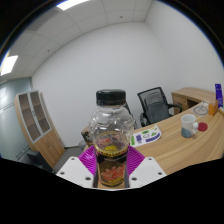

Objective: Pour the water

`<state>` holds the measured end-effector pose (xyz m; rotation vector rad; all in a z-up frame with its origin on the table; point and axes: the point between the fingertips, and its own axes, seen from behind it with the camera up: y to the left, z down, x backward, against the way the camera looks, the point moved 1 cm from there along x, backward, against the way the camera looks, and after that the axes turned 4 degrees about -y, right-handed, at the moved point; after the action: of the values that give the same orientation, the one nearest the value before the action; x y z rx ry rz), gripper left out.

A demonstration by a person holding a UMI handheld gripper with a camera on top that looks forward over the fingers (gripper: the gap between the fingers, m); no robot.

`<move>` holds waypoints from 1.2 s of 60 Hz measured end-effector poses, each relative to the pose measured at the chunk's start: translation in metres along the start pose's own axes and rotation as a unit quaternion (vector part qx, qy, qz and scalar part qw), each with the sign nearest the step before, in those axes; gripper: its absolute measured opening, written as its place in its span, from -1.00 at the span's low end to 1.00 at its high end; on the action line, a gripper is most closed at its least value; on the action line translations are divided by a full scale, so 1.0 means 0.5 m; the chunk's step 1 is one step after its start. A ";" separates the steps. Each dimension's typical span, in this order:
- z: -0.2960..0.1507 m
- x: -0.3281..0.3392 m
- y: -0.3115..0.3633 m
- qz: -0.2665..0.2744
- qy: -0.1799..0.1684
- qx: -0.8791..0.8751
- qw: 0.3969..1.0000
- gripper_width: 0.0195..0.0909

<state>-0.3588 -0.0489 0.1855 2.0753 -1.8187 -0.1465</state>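
So the tongs [111, 170] are pinching a clear bottle [110, 135] with a black cap, held upright between the purple pads. Beyond it, a white cup [188, 124] sits on the wooden counter [190, 145].

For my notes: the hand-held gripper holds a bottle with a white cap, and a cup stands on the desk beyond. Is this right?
Not quite. In the gripper view the bottle, held between the fingers of the hand-held gripper, has a black cap, not a white one. The rest is right: a cup stands on the desk beyond.
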 end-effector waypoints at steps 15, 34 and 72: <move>-0.219 -0.123 -0.127 -0.080 -0.021 -0.316 0.945 -0.58; -0.254 -0.243 -0.391 -0.088 -0.001 -0.670 0.737 -0.58; -0.275 -0.256 -0.508 -0.032 0.036 -0.432 0.901 -0.58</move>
<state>-0.0981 0.1285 0.2038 1.4588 -1.2751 -0.7370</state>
